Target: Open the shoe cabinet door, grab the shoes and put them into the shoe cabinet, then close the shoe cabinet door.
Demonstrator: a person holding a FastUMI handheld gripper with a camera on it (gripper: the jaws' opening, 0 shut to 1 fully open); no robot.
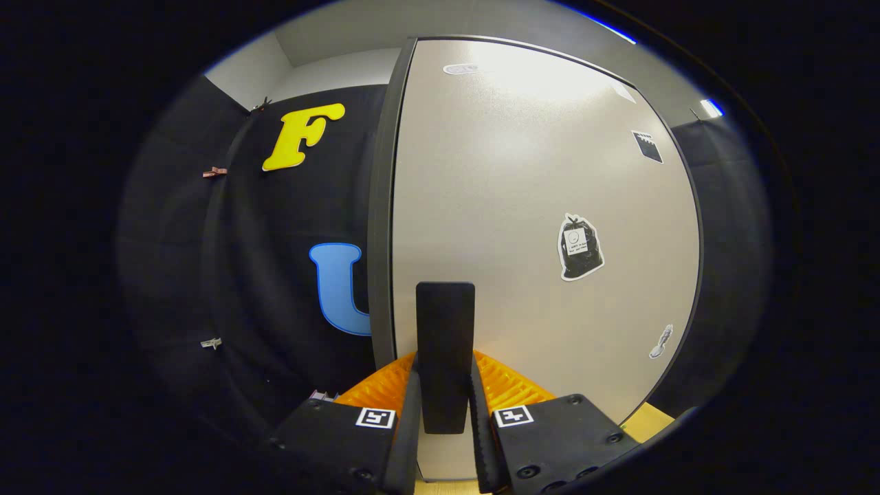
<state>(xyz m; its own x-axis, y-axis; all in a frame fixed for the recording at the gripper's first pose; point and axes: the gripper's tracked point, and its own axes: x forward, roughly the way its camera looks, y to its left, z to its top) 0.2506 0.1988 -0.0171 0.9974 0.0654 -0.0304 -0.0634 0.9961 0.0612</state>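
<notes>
The shoe cabinet door [536, 206] is a pale grey panel with a dark rim and fills the space ahead of me. A black upright handle [445, 330] stands near the door's left edge. My gripper [445, 412] is shut on the lower part of this handle, with one finger pressing on each side. The handle's top sticks out above the fingers [512, 392]. From here I cannot tell whether the door is ajar or flush.
Several stickers sit on the door, one like a black bag [579, 247]. Black cloth wall [275, 275] hangs left of the cabinet, and more of it to the right. A strip of light wooden floor [650, 421] shows at the lower right.
</notes>
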